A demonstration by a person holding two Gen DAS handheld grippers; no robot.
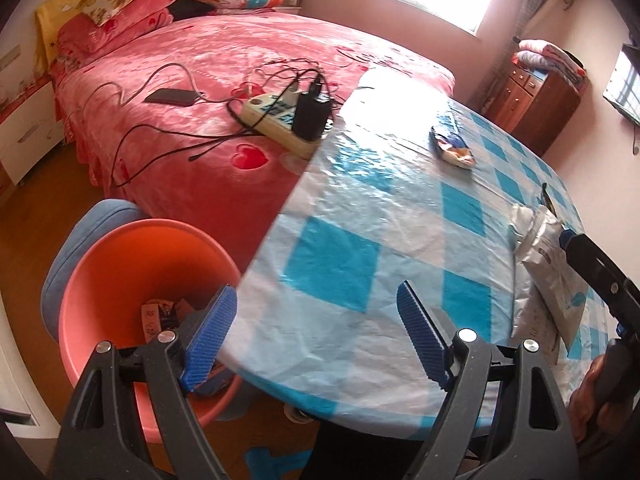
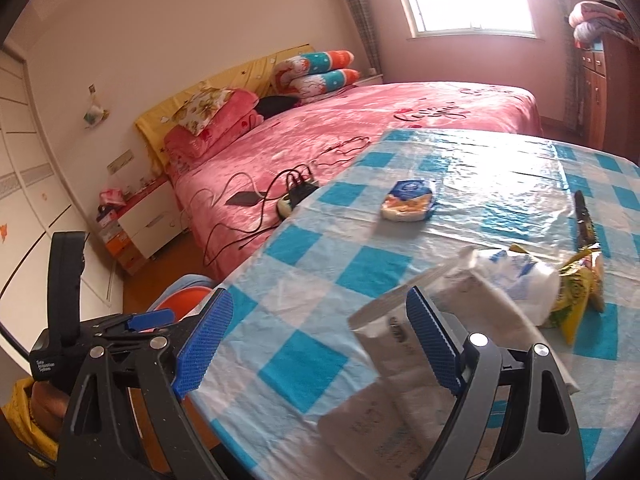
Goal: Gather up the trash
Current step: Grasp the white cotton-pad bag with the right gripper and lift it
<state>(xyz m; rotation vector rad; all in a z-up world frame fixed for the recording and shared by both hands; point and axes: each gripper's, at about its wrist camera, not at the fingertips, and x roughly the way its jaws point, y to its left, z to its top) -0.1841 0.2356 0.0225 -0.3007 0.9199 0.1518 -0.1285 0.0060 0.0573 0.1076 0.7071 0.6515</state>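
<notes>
An orange bin [image 1: 120, 256] stands on the floor left of the table, with wrappers [image 1: 160, 316] inside; its rim shows in the right wrist view [image 2: 180, 300]. My left gripper [image 1: 316, 320] is open and empty over the table's left edge, beside the bin. My right gripper [image 2: 320, 340] is open, low over the table, with a white and silver pouch [image 2: 404, 364] just under its right finger. That pouch also shows in the left wrist view [image 1: 548, 276]. A white plastic bag [image 2: 516, 280], a yellow wrapper [image 2: 576, 300] and a blue snack packet [image 2: 408, 200] lie on the table.
The table has a blue and white checked plastic cover [image 1: 360, 240]. A pink bed [image 1: 224, 92] behind it holds a power strip [image 1: 280, 120], cables and a phone [image 1: 170, 97]. A dark knife-like item [image 2: 582, 216] lies at the table's right. A blue stool [image 1: 80, 248] stands behind the bin.
</notes>
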